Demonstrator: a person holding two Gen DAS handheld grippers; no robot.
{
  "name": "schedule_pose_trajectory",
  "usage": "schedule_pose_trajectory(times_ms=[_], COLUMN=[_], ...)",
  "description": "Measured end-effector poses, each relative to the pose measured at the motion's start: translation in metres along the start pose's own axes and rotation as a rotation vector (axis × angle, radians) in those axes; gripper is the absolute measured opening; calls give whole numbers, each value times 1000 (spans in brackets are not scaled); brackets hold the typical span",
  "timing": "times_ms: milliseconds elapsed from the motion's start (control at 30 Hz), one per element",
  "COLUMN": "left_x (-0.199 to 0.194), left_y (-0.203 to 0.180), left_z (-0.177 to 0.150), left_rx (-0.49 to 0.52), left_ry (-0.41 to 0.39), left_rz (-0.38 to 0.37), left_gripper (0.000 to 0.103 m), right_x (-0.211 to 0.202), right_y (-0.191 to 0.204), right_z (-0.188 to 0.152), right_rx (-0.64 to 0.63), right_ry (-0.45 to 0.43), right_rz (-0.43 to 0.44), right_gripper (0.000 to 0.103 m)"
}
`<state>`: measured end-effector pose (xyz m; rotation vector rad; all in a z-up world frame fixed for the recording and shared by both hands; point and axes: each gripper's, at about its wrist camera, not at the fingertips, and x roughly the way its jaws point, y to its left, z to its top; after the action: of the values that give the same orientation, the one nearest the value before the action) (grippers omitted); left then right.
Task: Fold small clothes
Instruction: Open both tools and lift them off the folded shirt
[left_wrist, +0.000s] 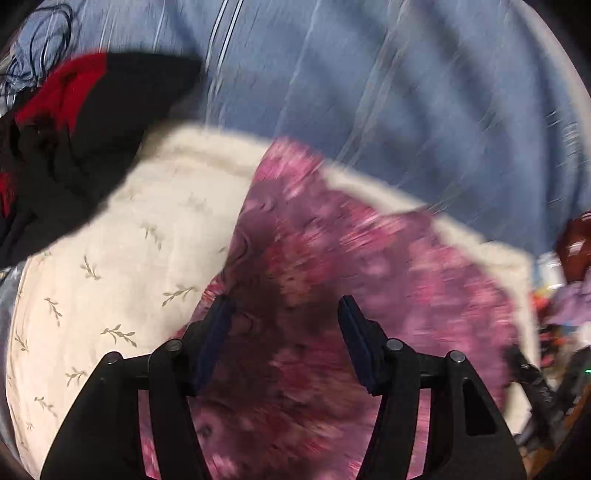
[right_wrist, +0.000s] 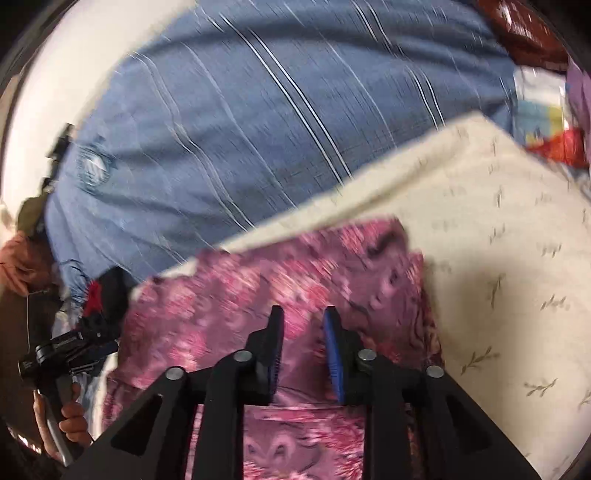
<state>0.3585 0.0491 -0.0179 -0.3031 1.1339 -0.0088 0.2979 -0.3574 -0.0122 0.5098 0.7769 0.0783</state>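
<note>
Beneath everything we see a blue bedsheet (left_wrist: 388, 92) with thin white and dark stripes, filling the upper part of both wrist views and creased in long diagonal folds. On it lies a cream pillow (left_wrist: 122, 240) printed with small olive leaf sprigs, and on the pillow lies the pink floral garment (left_wrist: 332, 258), a purple-pink cloth with a rose pattern, blurred in both views. In the left wrist view it covers the pillow's right half; in the right wrist view it covers the pillow's left part and runs under the fingers.

At the upper left of the left wrist view a black and red garment (left_wrist: 85, 122) is bunched, overlapping the pillow's edge.

Our left gripper (left_wrist: 284, 314) hangs over the floral cloth with its jaws spread and no fabric between the pads. Our right gripper (right_wrist: 303, 325) also sits above the floral cloth, its jaws parted by a narrow gap; nothing is pinched, as far as we can tell. Its right pad is blue.

In the right wrist view the person's left hand (right_wrist: 74, 421) grips the handle of the other gripper at the lower left. That device carries a white label, too blurred for us to read.
</note>
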Motion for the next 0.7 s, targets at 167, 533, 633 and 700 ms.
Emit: schedule_pose_trajectory(times_ms=[167, 533, 633, 700], left_x=[-1, -66, -99, -114], left_y=[-10, 22, 44, 52], left_z=[-11, -87, -113, -122], left_rx=[125, 133, 123, 114], left_ry=[-53, 44, 24, 19], left_rz=[75, 1, -26, -39], left_gripper=[58, 58, 58, 59], right_x=[16, -30, -56, -78], right_y=[-13, -16, -24, -32], right_z=[-5, -38, -56, -70], right_rx=[9, 38, 41, 36], right_ry=[21, 92, 113, 108], right_rz=[-8, 21, -1, -3], right_gripper=[22, 35, 43, 44])
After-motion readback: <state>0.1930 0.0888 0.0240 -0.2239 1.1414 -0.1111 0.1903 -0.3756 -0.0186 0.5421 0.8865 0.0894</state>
